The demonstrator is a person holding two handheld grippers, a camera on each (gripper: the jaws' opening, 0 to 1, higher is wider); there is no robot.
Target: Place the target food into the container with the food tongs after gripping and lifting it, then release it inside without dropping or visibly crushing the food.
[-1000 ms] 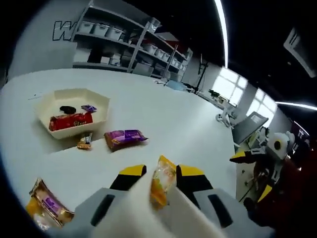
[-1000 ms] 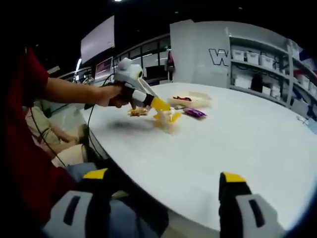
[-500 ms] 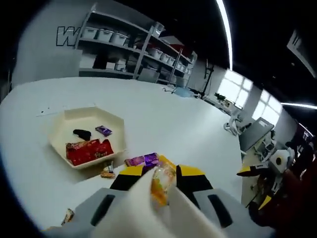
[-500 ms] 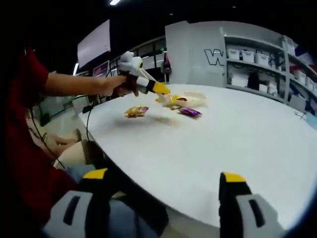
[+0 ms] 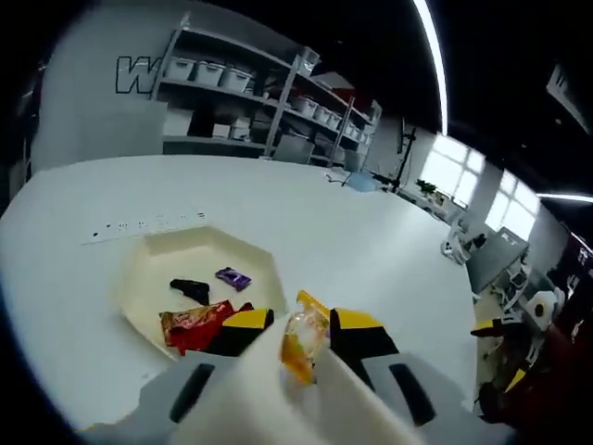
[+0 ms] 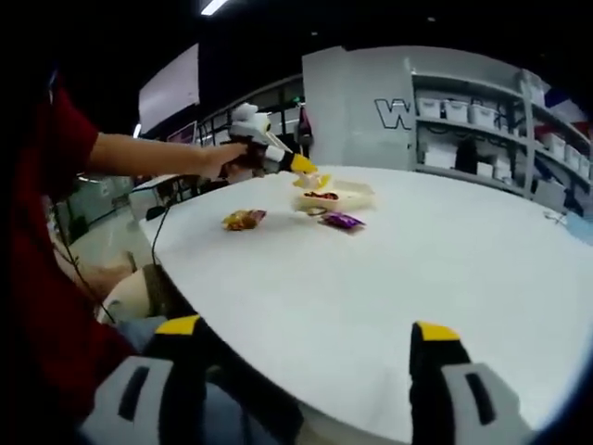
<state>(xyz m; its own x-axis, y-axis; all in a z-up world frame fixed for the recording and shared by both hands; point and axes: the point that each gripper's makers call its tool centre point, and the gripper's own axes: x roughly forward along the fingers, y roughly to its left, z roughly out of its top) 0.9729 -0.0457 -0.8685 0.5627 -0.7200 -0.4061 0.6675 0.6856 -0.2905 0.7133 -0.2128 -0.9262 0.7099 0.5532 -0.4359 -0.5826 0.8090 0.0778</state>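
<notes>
In the left gripper view my left gripper (image 5: pixel 298 323) is shut on white food tongs (image 5: pixel 278 389), and the tongs pinch an orange-yellow snack packet (image 5: pixel 301 338). The packet hangs over the near rim of the cream hexagonal container (image 5: pixel 153 269), which holds a red packet (image 5: pixel 190 323), a purple one (image 5: pixel 233 277) and a black piece (image 5: pixel 190 289). In the right gripper view my right gripper (image 6: pixel 306 334) is open and empty near the table's edge. Far across the table, the left gripper (image 6: pixel 295 164) holds the yellow packet (image 6: pixel 311 182) just above the container (image 6: pixel 354 197).
On the white round table (image 6: pixel 408 278) lie a purple packet (image 6: pixel 341 221) and an orange-brown packet (image 6: pixel 243 219) beside the container. A person's arm (image 6: pixel 148 156) and red sleeve fill the left. Shelves with bins (image 5: pixel 250 83) stand behind the table.
My left gripper has carried the yellow packet forward from over the bare table to over the container's near rim. The right gripper has hardly moved.
</notes>
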